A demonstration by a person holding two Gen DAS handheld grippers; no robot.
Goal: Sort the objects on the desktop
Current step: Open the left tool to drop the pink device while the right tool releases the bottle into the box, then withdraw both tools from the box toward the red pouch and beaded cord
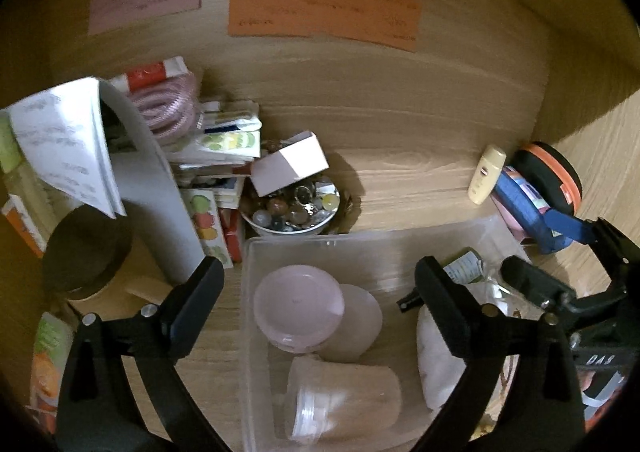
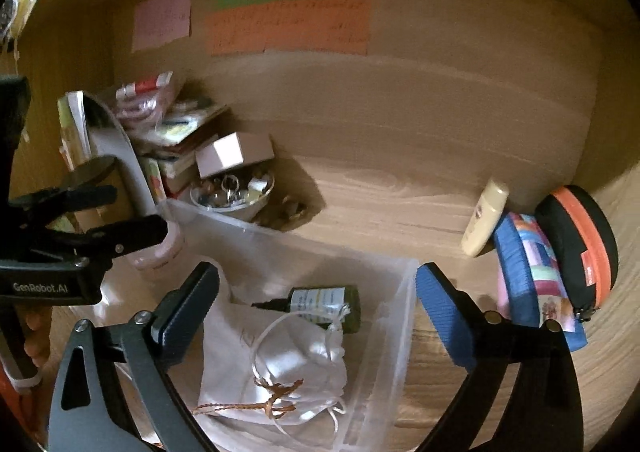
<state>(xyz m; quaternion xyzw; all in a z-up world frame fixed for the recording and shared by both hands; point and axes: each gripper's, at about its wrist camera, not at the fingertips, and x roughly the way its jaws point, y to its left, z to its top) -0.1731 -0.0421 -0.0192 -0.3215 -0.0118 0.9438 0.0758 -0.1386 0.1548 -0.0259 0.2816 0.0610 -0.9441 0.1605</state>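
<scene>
1. both grippers hang over the clear plastic bin (image 1: pixel 256 292) with jaws spread wide and nothing between them: left gripper (image 1: pixel 320 300), right gripper (image 2: pixel 318 300).
2. bin contents, left side: a pink-lidded jar (image 1: pixel 298 310) and a clear ribbed jar (image 1: pixel 340 400), both lying on their sides.
3. bin contents, right side: a white drawstring pouch (image 2: pixel 288 364) with a small dark green bottle (image 2: pixel 324 304) lying just beyond it, touching its neck.
4. just behind the bin's far left corner: a bowl of glass beads (image 1: pixel 294 212) with a small white box (image 1: pixel 290 166) tilted on top.
5. left of the bowl: a leaning pile of card packets (image 1: pixel 218 156) and a white folder (image 1: pixel 156 188), close against the bin wall.
6. right of the bin: a cream bottle (image 1: pixel 486 176), a blue pouch (image 1: pixel 524 208) and a round black-and-orange case (image 1: pixel 554 180), leaning together.
7. back panel: pink, green and orange paper notes (image 1: pixel 320 12).
</scene>
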